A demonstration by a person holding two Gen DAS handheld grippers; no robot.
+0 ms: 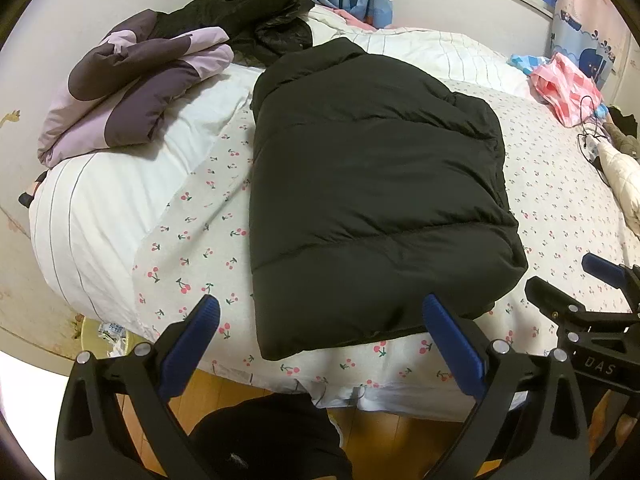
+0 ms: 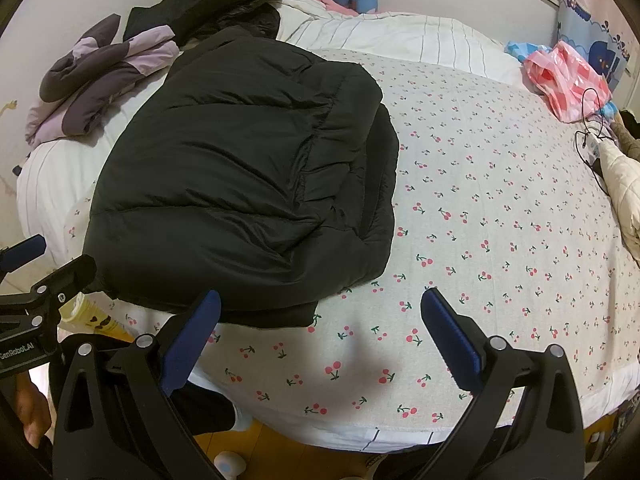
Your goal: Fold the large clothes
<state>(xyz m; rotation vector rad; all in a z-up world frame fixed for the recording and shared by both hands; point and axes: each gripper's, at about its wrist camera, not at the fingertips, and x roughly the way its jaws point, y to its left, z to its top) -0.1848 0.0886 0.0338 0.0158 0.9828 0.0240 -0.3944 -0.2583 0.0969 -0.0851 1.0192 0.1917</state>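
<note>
- Closest to me, my left gripper [image 1: 320,332] hangs with its jaws spread wide and nothing between them, lined up on the near hem of the black puffer jacket [image 1: 368,184]. My right gripper [image 2: 320,328] is just as wide and empty, over bare cherry-print sheet [image 2: 500,208] to the right of the coat.
- The jacket lies near the bed's front edge, sides apparently already turned in, making a thick oblong. Risk one: the hem sits close to the drop, so any tug toward me could slide it off onto the wood floor [image 1: 224,392].
- Risk two: the shell looks slick and puffy. A shallow bite may catch only the top layer, and the folded-in sleeve [image 2: 360,184] on the right could spill open when lifted.
- Risk three: pinching low could grab the sheet together with the hem and drag the bedding.
- Further back, the purple jacket [image 1: 128,92] and a second dark garment [image 1: 256,16] crowd the far left; folding forward too far could land the collar on them.
- Far right, a cable [image 2: 592,120] by the pink bag [image 2: 560,76] — well apart, low concern.
</note>
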